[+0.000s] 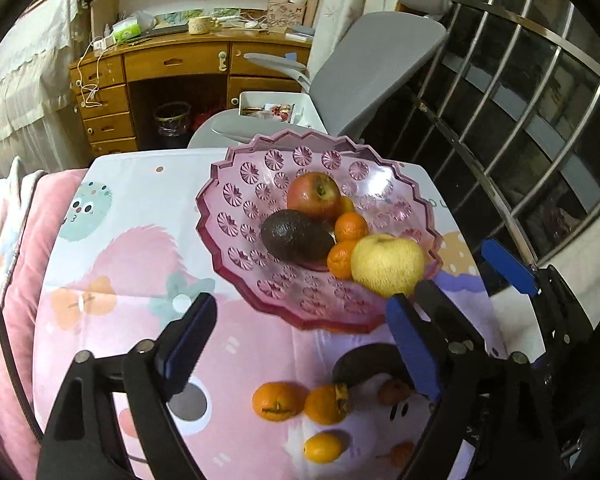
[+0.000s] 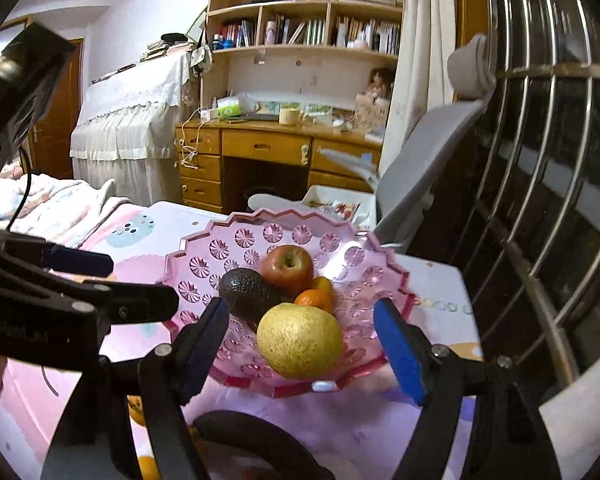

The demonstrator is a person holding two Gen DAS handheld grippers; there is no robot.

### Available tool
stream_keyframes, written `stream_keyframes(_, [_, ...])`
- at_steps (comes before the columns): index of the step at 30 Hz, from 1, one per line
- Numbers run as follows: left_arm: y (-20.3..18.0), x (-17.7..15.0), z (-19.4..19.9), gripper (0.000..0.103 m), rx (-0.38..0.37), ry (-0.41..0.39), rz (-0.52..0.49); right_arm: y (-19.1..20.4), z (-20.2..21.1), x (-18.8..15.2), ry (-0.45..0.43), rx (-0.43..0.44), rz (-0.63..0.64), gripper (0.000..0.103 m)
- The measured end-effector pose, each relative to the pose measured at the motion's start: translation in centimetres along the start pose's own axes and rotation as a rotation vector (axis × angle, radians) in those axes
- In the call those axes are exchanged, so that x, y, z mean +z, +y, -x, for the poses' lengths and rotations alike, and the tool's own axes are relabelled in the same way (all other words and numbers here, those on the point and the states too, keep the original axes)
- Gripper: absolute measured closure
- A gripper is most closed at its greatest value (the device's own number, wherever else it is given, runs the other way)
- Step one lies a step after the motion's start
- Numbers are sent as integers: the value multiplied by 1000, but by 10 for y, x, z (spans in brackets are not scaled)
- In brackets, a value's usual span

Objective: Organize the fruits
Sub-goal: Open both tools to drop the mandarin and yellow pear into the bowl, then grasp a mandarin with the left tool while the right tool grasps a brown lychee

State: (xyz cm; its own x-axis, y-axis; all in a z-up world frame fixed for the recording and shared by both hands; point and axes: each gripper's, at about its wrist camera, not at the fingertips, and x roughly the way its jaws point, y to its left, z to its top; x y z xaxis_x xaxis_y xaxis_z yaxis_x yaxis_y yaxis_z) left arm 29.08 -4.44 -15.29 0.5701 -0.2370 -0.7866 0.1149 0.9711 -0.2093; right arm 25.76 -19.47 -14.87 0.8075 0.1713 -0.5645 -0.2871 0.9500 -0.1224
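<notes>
Table (image 1: 140,264) – only left view shows loose tangerines (image 1: 278,400), perhaps five.

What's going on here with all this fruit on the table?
A person with a gripper in each hand is gathering fruit into a pink glass bowl. An apple, avocado, pear and small oranges already sit in it. The right gripper is open around the pear, not clamping it. The left gripper hangs open over more loose fruit on the table.

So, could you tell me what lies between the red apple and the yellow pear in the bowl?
Two small oranges lie between the red apple and the yellow pear, clearest in the left wrist view.
</notes>
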Motion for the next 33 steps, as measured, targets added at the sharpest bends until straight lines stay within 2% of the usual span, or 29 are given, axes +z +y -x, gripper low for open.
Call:
stream_keyframes(6, [-4,-22,4,14,-31,64,-48,6,29,-25,66,-32,-39,27])
stream_keyframes(16, [-9,-56,-2,14,-93,183,-144,19,81,-65,114,-138,-168,27])
stream_keyframes(22, [-15,-73,-11,14,-132,265,-187,29,88,-90,179,-178,-229,27])
stream_keyframes(33, [-16,-95,-54,14,-123,454,-233,44,83,-127,290,-222,-330,28])
